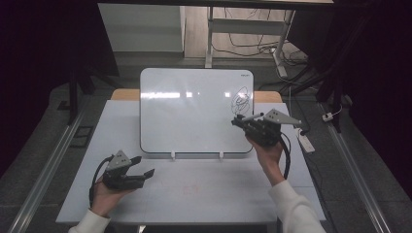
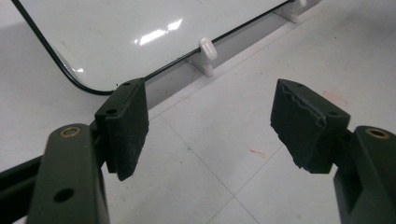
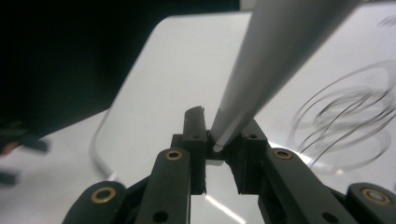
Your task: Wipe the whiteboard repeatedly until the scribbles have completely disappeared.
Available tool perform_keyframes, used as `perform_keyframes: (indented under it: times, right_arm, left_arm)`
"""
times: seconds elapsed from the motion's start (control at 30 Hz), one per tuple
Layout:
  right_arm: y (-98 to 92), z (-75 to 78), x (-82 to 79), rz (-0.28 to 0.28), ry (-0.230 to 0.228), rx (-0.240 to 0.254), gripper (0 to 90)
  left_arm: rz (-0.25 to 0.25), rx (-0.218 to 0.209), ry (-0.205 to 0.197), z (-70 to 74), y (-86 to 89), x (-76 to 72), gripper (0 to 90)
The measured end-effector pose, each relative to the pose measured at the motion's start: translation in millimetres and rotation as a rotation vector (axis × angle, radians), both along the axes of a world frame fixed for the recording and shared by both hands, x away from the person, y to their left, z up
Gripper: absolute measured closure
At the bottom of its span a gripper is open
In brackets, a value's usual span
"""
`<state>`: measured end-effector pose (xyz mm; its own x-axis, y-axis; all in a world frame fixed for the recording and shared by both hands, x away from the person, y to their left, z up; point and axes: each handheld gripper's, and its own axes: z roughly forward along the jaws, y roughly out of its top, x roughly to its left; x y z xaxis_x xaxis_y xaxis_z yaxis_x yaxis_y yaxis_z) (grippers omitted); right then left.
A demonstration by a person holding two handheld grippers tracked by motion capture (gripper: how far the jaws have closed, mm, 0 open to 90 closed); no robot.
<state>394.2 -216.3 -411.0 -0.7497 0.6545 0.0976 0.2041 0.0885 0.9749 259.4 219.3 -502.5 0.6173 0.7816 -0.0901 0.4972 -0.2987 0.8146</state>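
In the high view the right gripper (image 1: 241, 121) sits right of centre, raised in front of the glossy white rounded-corner whiteboard (image 1: 189, 109) that stands propped on the pale grey table (image 1: 204, 189), and a slim grey marker pen (image 1: 251, 117) pokes out of it just below the black looping scribble (image 1: 241, 98) in the board's upper right. The right gripper view brings this close: its jaws are pinched on the pen (image 3: 275, 60), which slants up to the top of the frame, with the scribble (image 3: 348, 119) blurred at the right edge. Lower left in the high view, the left gripper (image 1: 144, 166) hovers low over the table; the left gripper view shows its pads (image 2: 128, 126) spread wide with nothing between them, plus the small white clip foot (image 2: 208, 49) under the board's black-edged lower rim (image 2: 177, 65)
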Motion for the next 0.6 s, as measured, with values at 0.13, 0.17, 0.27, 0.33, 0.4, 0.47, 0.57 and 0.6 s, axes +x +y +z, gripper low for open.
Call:
perform_keyframes:
  times: [0.13,0.17,0.27,0.33,0.4,0.47,0.57,0.6]
  right_arm:
    - [-3.0,11.8,29.8,-0.055,0.005,0.032,77.2]
    - [-3.7,14.1,36.7,-0.068,0.004,0.038,77.2]
    - [-5.0,19.1,55.0,-0.101,0.000,0.045,77.2]
    - [-5.4,21.4,64.8,-0.120,-0.003,0.042,77.2]
    - [-5.6,23.4,72.7,-0.137,-0.008,0.043,77.2]
    - [-5.3,25.0,79.4,-0.146,-0.015,0.045,77.2]
    - [-3.4,26.0,85.6,-0.160,-0.022,0.032,77.2]
    - [-1.1,25.7,91.7,-0.176,-0.030,0.006,77.2]
  left_arm:
    - [0.000,0.002,0.004,-2.0,0.3,1.4,28.9]
    - [0.002,0.001,0.004,-2.7,0.3,1.5,28.9]
    - [0.002,0.005,0.006,-4.0,-0.5,0.9,28.9]
    - [0.001,0.006,0.004,-4.5,-0.7,-0.1,28.9]
    - [0.001,0.006,0.004,-4.9,-0.6,-0.8,28.9]
    - [0.004,0.010,0.002,-6.1,0.1,-2.9,29.0]
    - [0.008,0.012,-0.002,-6.2,0.6,-4.6,29.0]
    - [0.009,0.010,-0.005,-5.8,1.0,-6.3,29.0]
